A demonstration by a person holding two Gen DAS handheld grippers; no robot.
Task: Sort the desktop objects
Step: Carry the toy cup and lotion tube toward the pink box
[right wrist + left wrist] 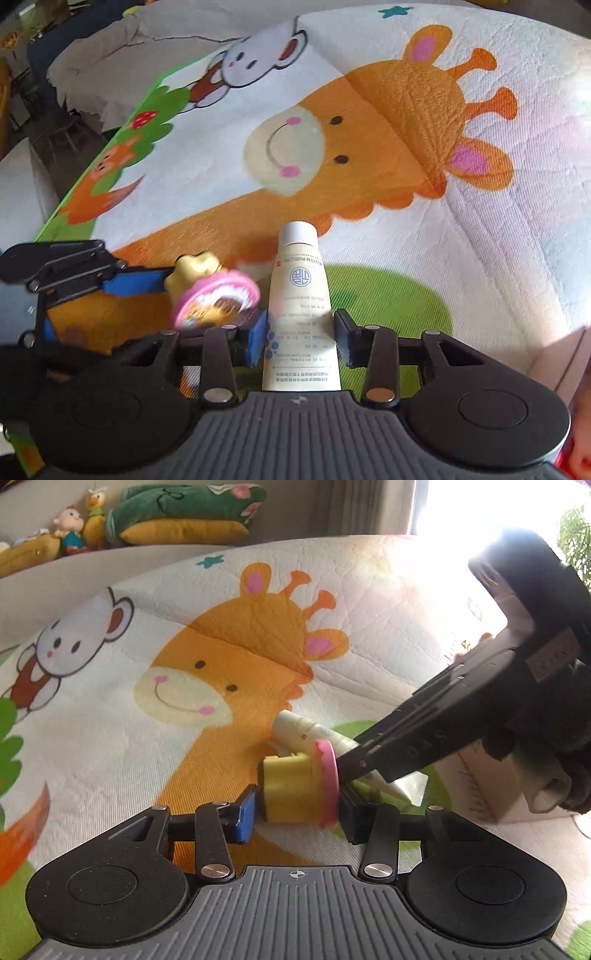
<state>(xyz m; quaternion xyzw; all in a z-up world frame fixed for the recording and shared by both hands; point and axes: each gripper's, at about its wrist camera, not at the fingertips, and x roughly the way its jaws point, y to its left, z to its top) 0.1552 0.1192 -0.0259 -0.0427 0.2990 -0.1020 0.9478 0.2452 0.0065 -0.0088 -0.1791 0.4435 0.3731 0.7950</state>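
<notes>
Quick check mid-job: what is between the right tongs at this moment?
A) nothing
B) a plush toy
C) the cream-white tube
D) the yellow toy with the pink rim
C: in the right wrist view the cream-white tube sits clamped between the right tongs, while the yellow toy with the pink rim is in the left tongs.

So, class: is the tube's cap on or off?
On. The tube, held between the right gripper's pads, ends in a white cap, closed over its tip.
</notes>
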